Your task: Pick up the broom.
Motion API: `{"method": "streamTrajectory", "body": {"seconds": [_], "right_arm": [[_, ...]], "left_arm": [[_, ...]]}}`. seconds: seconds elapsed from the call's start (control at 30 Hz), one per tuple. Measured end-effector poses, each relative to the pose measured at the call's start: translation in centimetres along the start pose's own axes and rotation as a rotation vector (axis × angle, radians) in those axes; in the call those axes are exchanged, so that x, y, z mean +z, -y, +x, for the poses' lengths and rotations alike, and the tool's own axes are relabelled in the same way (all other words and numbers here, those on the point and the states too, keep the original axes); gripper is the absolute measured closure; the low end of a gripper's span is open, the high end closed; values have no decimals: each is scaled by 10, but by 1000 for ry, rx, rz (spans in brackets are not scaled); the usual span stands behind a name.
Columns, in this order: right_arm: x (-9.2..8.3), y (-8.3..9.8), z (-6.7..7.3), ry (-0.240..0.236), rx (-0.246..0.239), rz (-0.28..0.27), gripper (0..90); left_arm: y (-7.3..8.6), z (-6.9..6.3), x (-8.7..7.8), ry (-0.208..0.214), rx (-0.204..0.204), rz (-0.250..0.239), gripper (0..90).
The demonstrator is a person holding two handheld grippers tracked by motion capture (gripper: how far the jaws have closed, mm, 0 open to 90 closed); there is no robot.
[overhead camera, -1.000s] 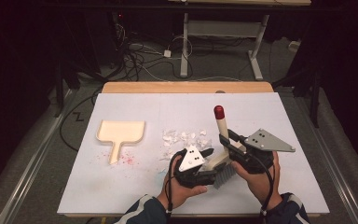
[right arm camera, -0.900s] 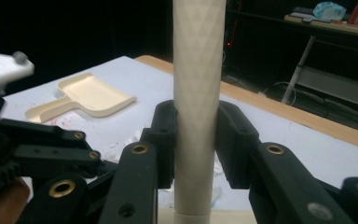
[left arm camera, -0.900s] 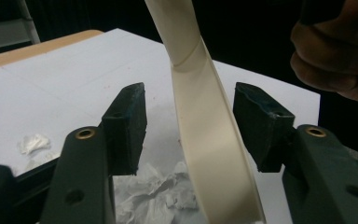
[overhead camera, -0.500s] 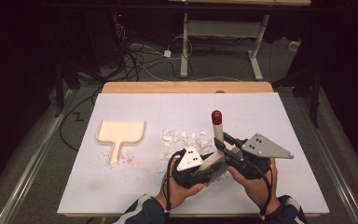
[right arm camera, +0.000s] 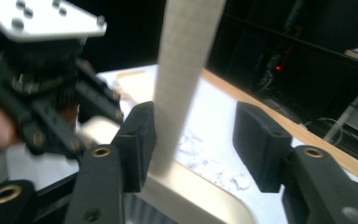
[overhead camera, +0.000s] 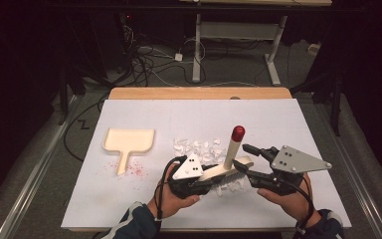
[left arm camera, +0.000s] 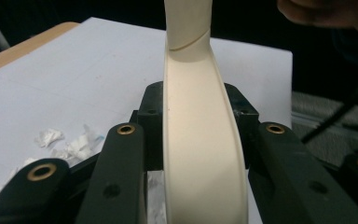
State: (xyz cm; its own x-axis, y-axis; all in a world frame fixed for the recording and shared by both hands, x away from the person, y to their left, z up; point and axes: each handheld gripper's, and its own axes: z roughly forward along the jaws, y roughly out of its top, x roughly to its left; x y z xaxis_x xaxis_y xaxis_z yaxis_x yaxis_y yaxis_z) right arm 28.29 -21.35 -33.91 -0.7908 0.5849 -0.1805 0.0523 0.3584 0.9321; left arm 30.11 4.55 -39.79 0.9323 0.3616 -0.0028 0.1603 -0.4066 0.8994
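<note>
where the right gripper (overhead camera: 246, 159) held the brush (overhead camera: 227, 171), its jaws have opened; the left gripper (overhead camera: 206, 183) now clamps it.

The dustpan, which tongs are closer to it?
Left. The left tongs sit right of the dustpan, clamping the brush; the right tongs lie farther right.
</note>
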Motion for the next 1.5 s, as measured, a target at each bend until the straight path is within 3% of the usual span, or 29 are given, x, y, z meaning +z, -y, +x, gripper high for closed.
{"method": "streamTrajectory", "body": {"seconds": [0.03,0.1,0.17,0.23,0.27,0.3,0.33,0.43,0.47,0.6,0.77,0.93,1.03,1.07,1.17,1.27,1.37,1.47,1.5], "right_arm": [[-2,1,-2,-37,-14,17,471],[-5,6,-3,-67,-52,44,452],[-4,11,-5,-128,-82,90,432],[-3,14,-4,-137,-102,108,428],[2,22,-2,-222,-130,171,415],[4,25,0,-230,-149,190,414],[7,28,2,-242,-165,217,406],[18,35,6,-323,-169,276,401],[21,38,8,-343,-170,290,384],[34,45,16,-429,-181,310,429],[43,51,23,-509,-146,293,604],[45,54,24,-501,-149,281,655],[43,52,26,-471,-177,272,680],[41,51,25,-451,-167,268,680],[36,46,22,-409,-163,241,680],[31,43,16,-346,-133,226,681],[25,42,7,-291,-98,206,680],[21,41,1,-243,-70,189,679],[17,39,-5,-186,-59,180,680]], "left_arm": [[1,0,-4,24,32,26,644],[2,-1,-8,42,59,46,644],[3,-3,-11,68,89,68,644],[4,-4,-13,84,102,77,644],[5,-7,-15,109,136,102,644],[5,-7,-15,109,136,102,644],[6,-8,-17,137,156,113,644],[7,-9,-19,173,167,116,643],[8,-10,-19,204,175,122,643],[10,-11,-18,249,188,136,643],[12,-11,-14,259,180,142,641],[13,-8,-13,235,170,129,577],[11,-8,-18,185,187,112,509],[10,-9,-23,122,198,110,483],[11,-10,-35,26,201,90,362],[17,-10,-50,-77,215,85,303],[27,-8,-64,-188,192,68,227],[37,-4,-73,-243,183,69,210],[41,-2,-77,-264,174,69,195]]}}
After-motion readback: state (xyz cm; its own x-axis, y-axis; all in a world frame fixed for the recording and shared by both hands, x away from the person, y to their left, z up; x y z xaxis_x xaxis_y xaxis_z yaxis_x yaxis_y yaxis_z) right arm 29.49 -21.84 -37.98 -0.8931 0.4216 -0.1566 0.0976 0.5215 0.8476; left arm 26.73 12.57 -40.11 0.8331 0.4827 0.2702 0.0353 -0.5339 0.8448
